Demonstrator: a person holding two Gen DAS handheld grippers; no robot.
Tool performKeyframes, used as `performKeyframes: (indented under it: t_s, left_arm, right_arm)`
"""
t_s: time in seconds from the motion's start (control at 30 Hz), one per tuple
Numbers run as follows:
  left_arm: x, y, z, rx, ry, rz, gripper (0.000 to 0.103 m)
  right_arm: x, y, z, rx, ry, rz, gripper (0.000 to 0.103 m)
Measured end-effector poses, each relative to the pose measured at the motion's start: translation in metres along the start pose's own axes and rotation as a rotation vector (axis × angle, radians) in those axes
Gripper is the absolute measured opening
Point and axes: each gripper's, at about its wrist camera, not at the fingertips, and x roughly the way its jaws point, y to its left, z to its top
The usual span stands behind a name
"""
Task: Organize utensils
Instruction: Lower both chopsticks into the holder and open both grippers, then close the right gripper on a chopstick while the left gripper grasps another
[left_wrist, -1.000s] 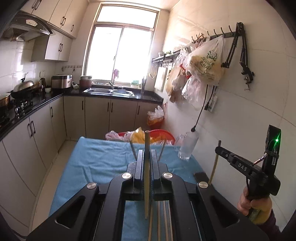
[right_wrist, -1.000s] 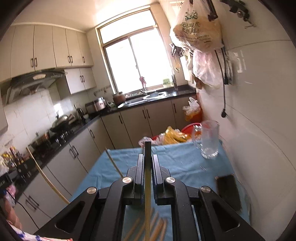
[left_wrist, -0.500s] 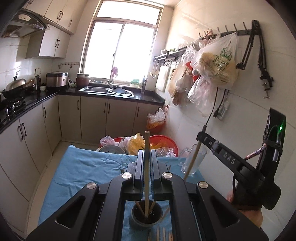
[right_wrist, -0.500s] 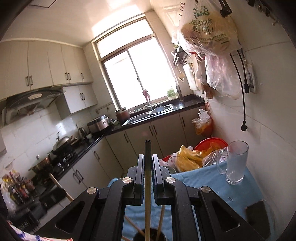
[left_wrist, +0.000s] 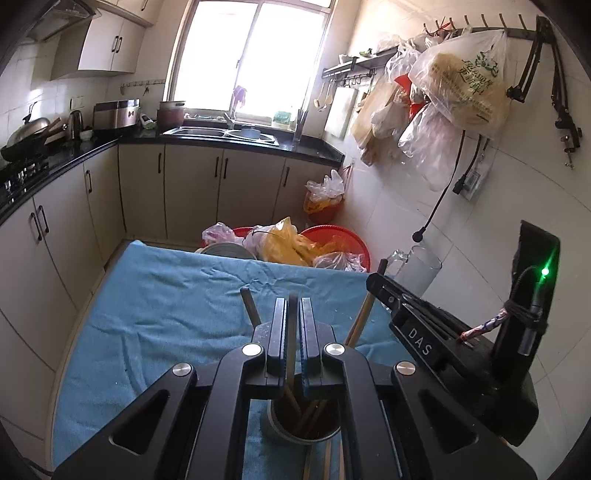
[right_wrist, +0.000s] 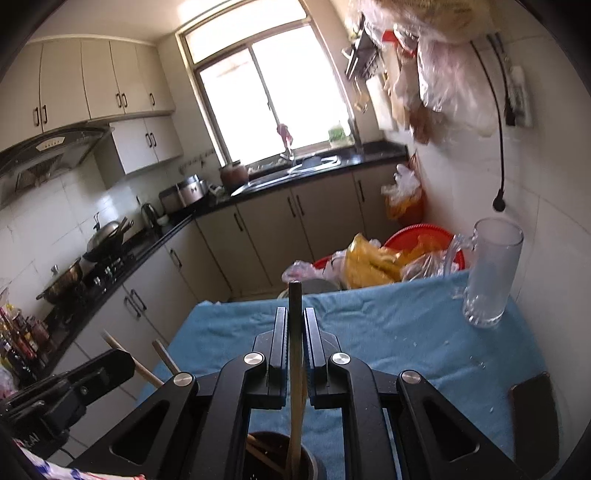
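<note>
In the left wrist view, a blue cloth-covered tabletop (left_wrist: 155, 314) fills the middle of the frame. At lower centre the left tool (left_wrist: 293, 317) is clamped on a thin wooden chopstick (left_wrist: 291, 347) whose lower end dips into a round grey metal utensil cup (left_wrist: 301, 428) standing on the cloth, with more chopsticks leaning inside. At right, the right tool (left_wrist: 380, 284) pinches another chopstick (left_wrist: 360, 321) angled toward the cup.

In the right wrist view, the left tool's black body sits at lower left. At centre the right tool (right_wrist: 294, 325) is closed on its dark-tipped chopstick (right_wrist: 295, 354), which reaches down into the cup (right_wrist: 280, 459) at the bottom edge. A clear glass mug (right_wrist: 491, 273) stands on the cloth (right_wrist: 388, 332) at right.
</note>
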Motion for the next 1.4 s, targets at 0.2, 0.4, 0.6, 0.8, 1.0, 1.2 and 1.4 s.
performKeyframes:
  t_s: [0.2,0.4,0.6,0.8,1.0,1.2,1.4]
  left_arm:
    - [-0.02,0.004,-0.001,-0.012,-0.013,0.005,0.014]
    - [-0.058,0.017,-0.012,-0.048,-0.042,0.019,0.029]
    - [-0.092,0.033,-0.05,-0.073,-0.033,0.036,0.039]
    - [-0.074,0.043,-0.116,-0.08,0.112,0.039,0.04]
    - [-0.046,0.037,-0.179,-0.042,0.254,0.009,0.04]
    - [-0.014,0.012,-0.213,0.056,0.375,-0.032,0.039]
    - [0.005,-0.006,-0.222,0.141,0.431,-0.034,0.031]
  right_arm:
    - [-0.02,-0.007,0.007,0.014,-0.025,-0.005,0.025]
    - [-0.056,-0.018,0.003,0.032,-0.035,-0.016,0.03]
    - [-0.085,-0.04,-0.038,0.026,0.047,-0.053,0.039]
    - [-0.093,-0.063,-0.129,-0.008,0.263,-0.082,0.039]
    - [-0.1,-0.066,-0.199,-0.07,0.418,-0.061,0.039]
    - [-0.105,-0.052,-0.222,-0.159,0.448,-0.072,0.038]
    - [-0.098,-0.044,-0.236,-0.179,0.475,-0.093,0.034]
